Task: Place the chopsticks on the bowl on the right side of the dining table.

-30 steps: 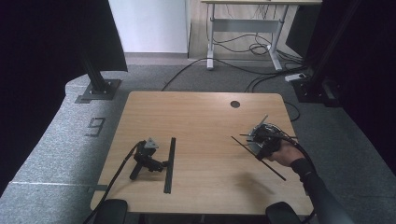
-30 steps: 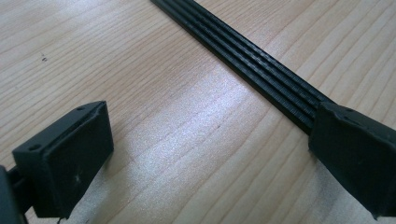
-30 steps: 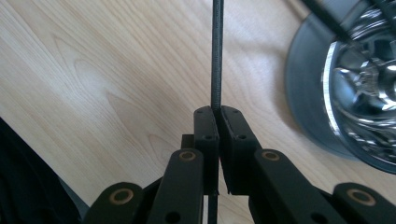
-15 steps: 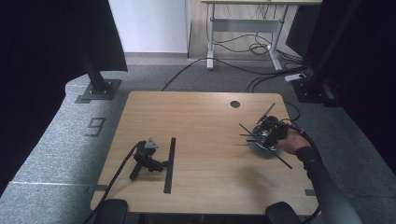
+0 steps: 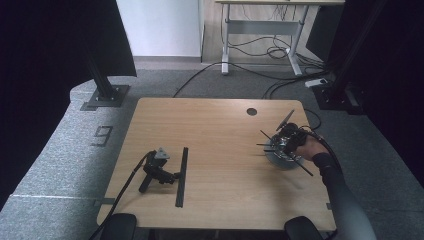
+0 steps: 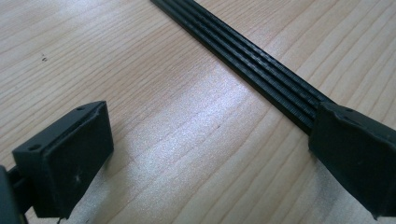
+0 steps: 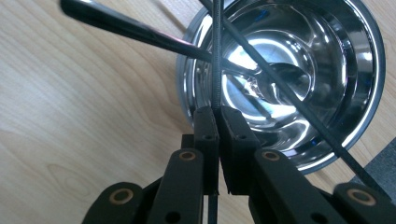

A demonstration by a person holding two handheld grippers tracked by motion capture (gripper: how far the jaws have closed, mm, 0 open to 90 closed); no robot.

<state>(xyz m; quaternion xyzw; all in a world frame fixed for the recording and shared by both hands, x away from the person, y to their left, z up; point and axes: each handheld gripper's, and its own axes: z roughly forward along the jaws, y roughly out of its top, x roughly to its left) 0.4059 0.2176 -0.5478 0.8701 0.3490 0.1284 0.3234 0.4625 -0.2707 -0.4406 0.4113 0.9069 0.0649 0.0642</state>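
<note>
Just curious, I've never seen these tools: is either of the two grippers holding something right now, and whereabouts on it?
The right gripper pinches a thin black strip, partway along it, over the shiny steel bowl. The left gripper lies open, holding nothing.

The table [image 6: 140, 93] was pale wood with fine grain and a soft sheen. The ribbed strip [image 6: 261, 70] looked matt black plastic, as did the thin strip [image 7: 216, 56]. The bowl [image 7: 327, 56] was mirror-polished metal.
</note>
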